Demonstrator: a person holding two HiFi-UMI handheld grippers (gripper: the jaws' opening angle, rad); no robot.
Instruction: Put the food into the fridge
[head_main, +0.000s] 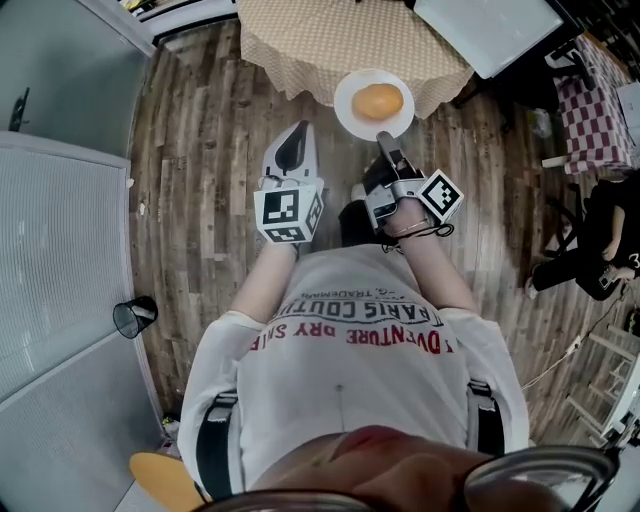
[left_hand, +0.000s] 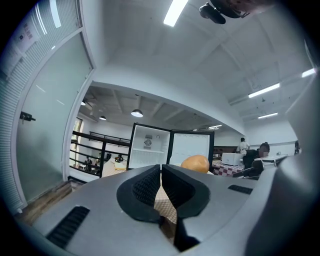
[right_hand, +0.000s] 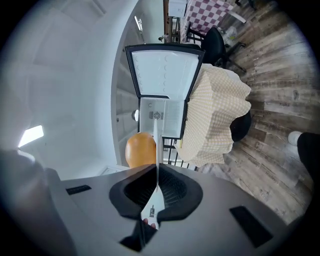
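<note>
A round orange-brown bun (head_main: 378, 100) lies on a white plate (head_main: 352, 112) held out level in front of me. My right gripper (head_main: 386, 150) is shut on the plate's near rim. In the right gripper view the plate (right_hand: 156, 145) shows edge-on as a thin white line between the pads of the right gripper (right_hand: 157, 172), with the bun (right_hand: 140, 149) to its left. My left gripper (head_main: 293, 150) hangs beside the plate, shut and holding nothing. Past the left gripper (left_hand: 161, 171) stands the white fridge (left_hand: 148, 146) with its door open, also seen as the fridge (right_hand: 161, 117) straight ahead in the right gripper view.
A round table with a beige checked cloth (head_main: 350, 40) stands just beyond the plate, between me and the fridge. A black cup (head_main: 133, 317) sits on the wooden floor at the left by a grey wall. A seated person (head_main: 600, 250) and a red-checked table (head_main: 590, 105) are at the right.
</note>
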